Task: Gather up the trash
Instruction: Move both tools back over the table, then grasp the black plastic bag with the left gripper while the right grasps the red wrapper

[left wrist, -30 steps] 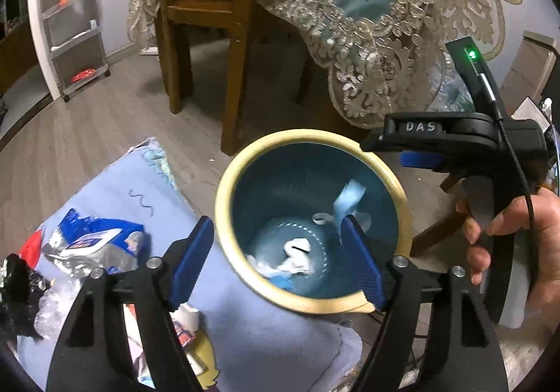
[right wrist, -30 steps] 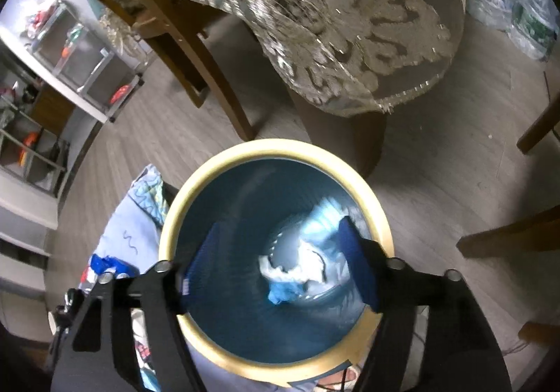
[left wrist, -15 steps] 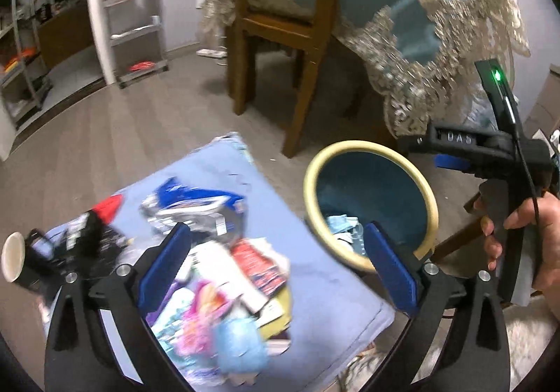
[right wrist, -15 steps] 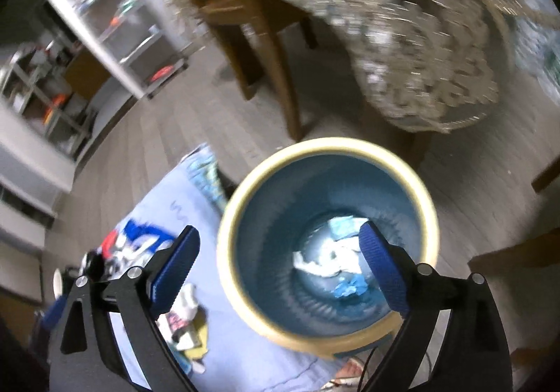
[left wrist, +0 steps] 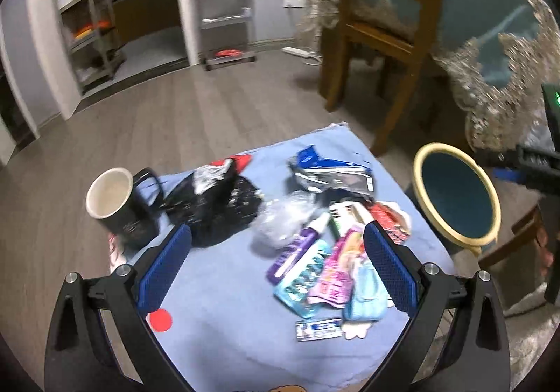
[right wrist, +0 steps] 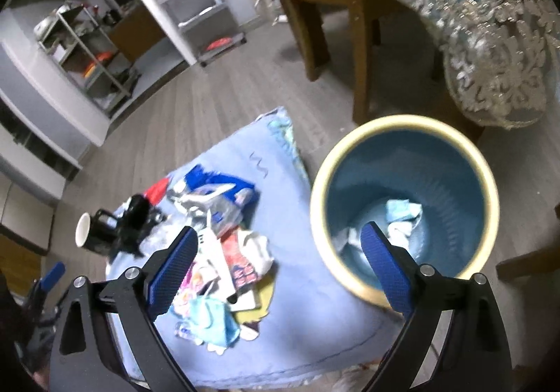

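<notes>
A pile of wrappers [left wrist: 325, 252] lies on a light blue cloth [left wrist: 224, 315], with a blue and silver bag [left wrist: 329, 169], a crumpled clear plastic [left wrist: 283, 220] and a black bag [left wrist: 213, 206]. My left gripper [left wrist: 276, 269] is open and empty above the cloth, near the pile. A blue bin with a cream rim [right wrist: 406, 206] stands right of the cloth and holds crumpled paper [right wrist: 399, 220]. It also shows in the left wrist view [left wrist: 455, 196]. My right gripper [right wrist: 276, 273] is open and empty above the bin's left rim and the pile [right wrist: 224, 280].
A black mug [left wrist: 119, 203] stands at the cloth's left end. A wooden chair [left wrist: 381, 24] and a table with a lace cloth [left wrist: 497, 52] stand behind the bin. Shelving racks [left wrist: 224, 0] line the far wall. A red dot [left wrist: 159, 320] lies on the cloth.
Both grippers have swung left, away from above the bin toward the cloth. The left one now looks over the trash pile and both stand open wider.
</notes>
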`<control>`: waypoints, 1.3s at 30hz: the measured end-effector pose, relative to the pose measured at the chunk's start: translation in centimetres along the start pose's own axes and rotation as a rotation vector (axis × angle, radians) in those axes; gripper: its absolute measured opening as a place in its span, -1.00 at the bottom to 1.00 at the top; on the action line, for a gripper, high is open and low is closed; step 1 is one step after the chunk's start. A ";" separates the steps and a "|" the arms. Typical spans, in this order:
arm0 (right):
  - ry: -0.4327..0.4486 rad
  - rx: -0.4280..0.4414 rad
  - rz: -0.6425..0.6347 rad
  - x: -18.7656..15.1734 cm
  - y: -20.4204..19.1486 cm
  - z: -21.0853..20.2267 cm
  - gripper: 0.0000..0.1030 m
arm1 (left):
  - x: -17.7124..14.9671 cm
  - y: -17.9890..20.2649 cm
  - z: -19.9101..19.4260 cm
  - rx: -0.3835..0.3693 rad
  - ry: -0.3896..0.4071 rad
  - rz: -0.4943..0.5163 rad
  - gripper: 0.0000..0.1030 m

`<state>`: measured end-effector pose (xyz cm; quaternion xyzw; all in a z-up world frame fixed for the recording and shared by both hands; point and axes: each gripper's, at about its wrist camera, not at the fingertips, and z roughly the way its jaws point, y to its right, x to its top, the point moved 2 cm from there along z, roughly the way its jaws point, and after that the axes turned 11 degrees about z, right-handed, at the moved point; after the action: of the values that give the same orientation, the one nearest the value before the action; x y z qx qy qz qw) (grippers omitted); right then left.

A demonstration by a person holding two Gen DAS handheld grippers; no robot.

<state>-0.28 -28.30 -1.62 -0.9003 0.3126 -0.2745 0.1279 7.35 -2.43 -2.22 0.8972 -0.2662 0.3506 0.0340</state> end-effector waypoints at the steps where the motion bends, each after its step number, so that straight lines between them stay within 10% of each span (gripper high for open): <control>1: 0.001 -0.008 -0.015 -0.2 -0.4 0.2 0.82 | -0.2 -0.4 0.2 0.002 -0.002 -0.009 0.88; 23: -0.179 -0.019 -0.184 -1.9 -3.8 8.9 0.80 | 0.4 -7.0 8.3 0.034 -0.039 -0.082 0.88; 39: -0.314 -0.023 -0.197 -3.5 -3.6 12.8 0.38 | 1.6 -6.1 15.3 0.081 -0.114 0.029 0.76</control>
<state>6.54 -22.55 -12.13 -0.9597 0.2023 -0.1383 0.1374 20.79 -1.70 -11.90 0.9124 -0.2662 0.3099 -0.0225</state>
